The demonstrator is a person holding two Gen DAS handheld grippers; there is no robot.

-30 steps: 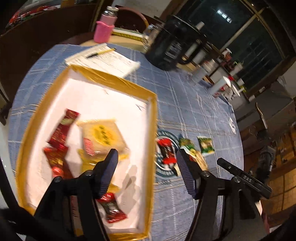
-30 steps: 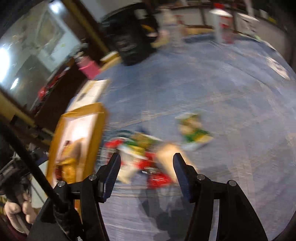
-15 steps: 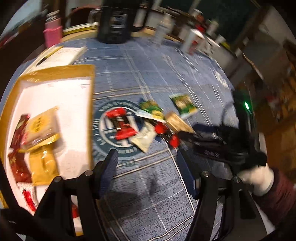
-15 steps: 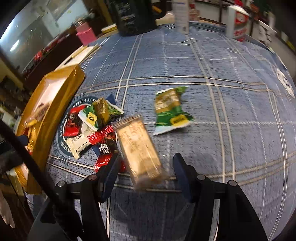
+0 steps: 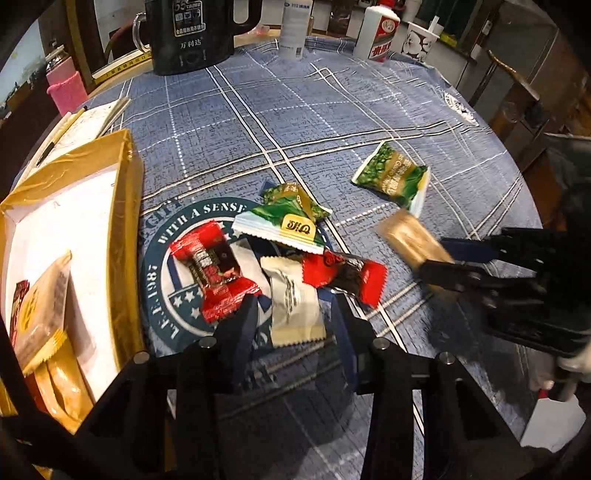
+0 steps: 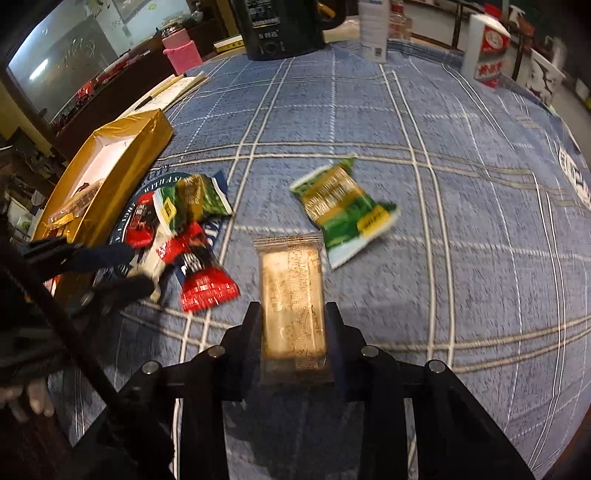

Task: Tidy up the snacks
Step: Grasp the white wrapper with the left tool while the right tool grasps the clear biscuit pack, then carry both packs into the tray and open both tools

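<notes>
The right gripper is closed on a clear-wrapped tan biscuit bar, its two fingers pressed against the bar's long sides; the bar points away from the camera, over the blue plaid tablecloth. In the left wrist view this same gripper comes in from the right with the bar sticking out toward the pile of snacks.

The left gripper holds nothing. Its fingers stand moderately apart on either side of the near end of a white wrapped candy, and I cannot tell whether they touch it.

The loose snacks lie on a round printed emblem on the cloth, just right of the gold box. A red candy wrapper lies to the left of the white one, and a red-and-black bar to its right, overlapping its far corner. Beyond them a green-and-white packet with a yellow label rests partly over a small green-and-gold packet. A larger green pea packet lies apart, farther right.

The gold box, white inside, holds a yellow-trimmed cake packet and more wrappers at its near end. At the far edge stand a black electric kettle, a pink-sleeved bottle, a white-and-red bottle and a notepad.
</notes>
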